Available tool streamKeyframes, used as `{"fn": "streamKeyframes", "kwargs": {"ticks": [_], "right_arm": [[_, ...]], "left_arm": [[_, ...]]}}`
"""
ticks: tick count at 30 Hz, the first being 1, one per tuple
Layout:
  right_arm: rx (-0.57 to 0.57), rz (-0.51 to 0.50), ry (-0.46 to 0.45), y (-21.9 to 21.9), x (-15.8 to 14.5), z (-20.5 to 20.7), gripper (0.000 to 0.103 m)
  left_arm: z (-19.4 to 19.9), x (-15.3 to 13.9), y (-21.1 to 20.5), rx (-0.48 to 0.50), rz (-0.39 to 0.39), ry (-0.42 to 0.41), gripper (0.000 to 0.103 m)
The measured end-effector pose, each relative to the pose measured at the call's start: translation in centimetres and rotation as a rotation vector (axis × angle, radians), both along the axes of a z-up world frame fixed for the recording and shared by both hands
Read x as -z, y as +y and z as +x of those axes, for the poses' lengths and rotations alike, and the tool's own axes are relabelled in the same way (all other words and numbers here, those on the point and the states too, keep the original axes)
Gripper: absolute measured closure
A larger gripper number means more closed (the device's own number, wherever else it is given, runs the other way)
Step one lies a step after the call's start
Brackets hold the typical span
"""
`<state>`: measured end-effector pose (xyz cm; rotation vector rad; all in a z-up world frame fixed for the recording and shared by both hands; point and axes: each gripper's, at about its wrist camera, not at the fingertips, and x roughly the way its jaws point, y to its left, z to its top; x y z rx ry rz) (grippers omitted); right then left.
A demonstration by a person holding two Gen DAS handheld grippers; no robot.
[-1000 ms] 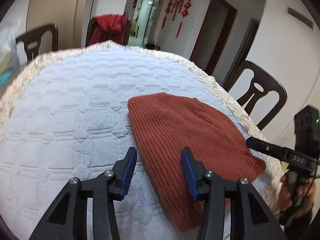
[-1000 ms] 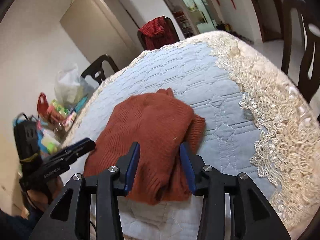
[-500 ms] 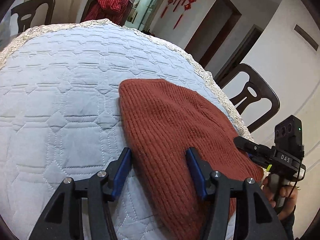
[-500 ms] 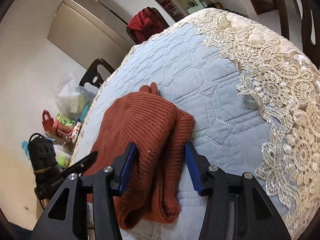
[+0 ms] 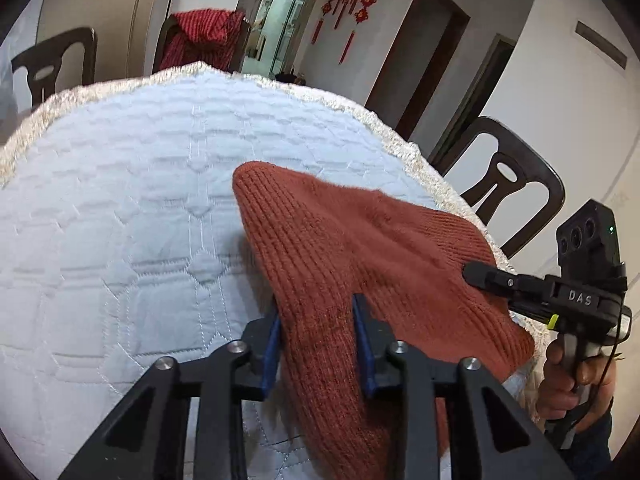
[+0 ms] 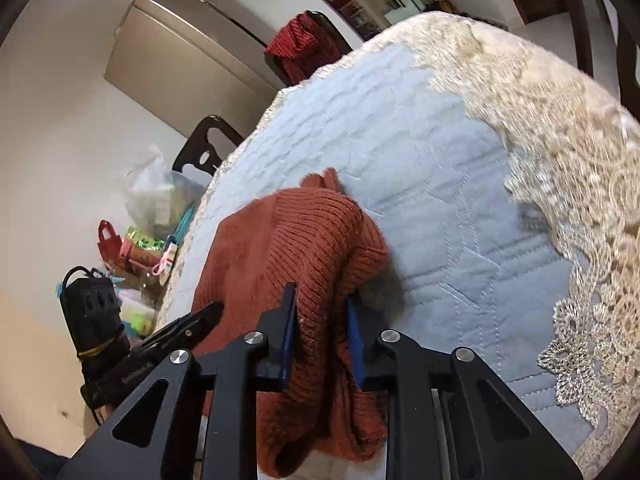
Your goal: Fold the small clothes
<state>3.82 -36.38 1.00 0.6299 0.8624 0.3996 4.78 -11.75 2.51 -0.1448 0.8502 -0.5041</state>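
A rust-red ribbed knit garment [image 5: 360, 248] lies on the round table with its near edge lifted. My left gripper [image 5: 318, 340] is shut on the garment's near left edge, with cloth bunched between its blue pads. My right gripper [image 6: 320, 332] is shut on the garment [image 6: 296, 248] at its near right edge, and folded layers hang down between the fingers. The right gripper [image 5: 520, 284] also shows in the left wrist view at the garment's right side. The left gripper [image 6: 176, 336] shows in the right wrist view at the garment's left side.
A light blue quilted tablecloth [image 5: 120, 208] with a cream lace border [image 6: 560, 152] covers the table. Dark wooden chairs [image 5: 508, 184] stand around it, one draped with a red cloth [image 5: 200, 40]. Bags and clutter [image 6: 148, 232] sit left of the table.
Both grippers have closed from open onto the near edge of the garment and raised it off the cloth, so the garment now bunches and rises toward them.
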Motion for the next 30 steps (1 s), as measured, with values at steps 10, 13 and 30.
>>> {"fn": "streamKeyframes", "kwargs": {"ticks": [10,13,30], "right_arm": [[-0.106,0.010,-0.098,4.7,-3.8,2.1,0.085],[-0.138,0.021,-0.110,6.7,-4.0,3.7,0.085],[-0.275,0.051,-0.061,17.8,-1.3,14.2,0.085]], "left_arm": [[0.9,-3.5,4.1,-0.044,0.031,-0.096,0.071],[1.9,-4.0,6.4,-0.074,0.053,-0.110,0.071],[11.3,-1.0,17.4,-0.202,0.076,-0.037,0.070]]}}
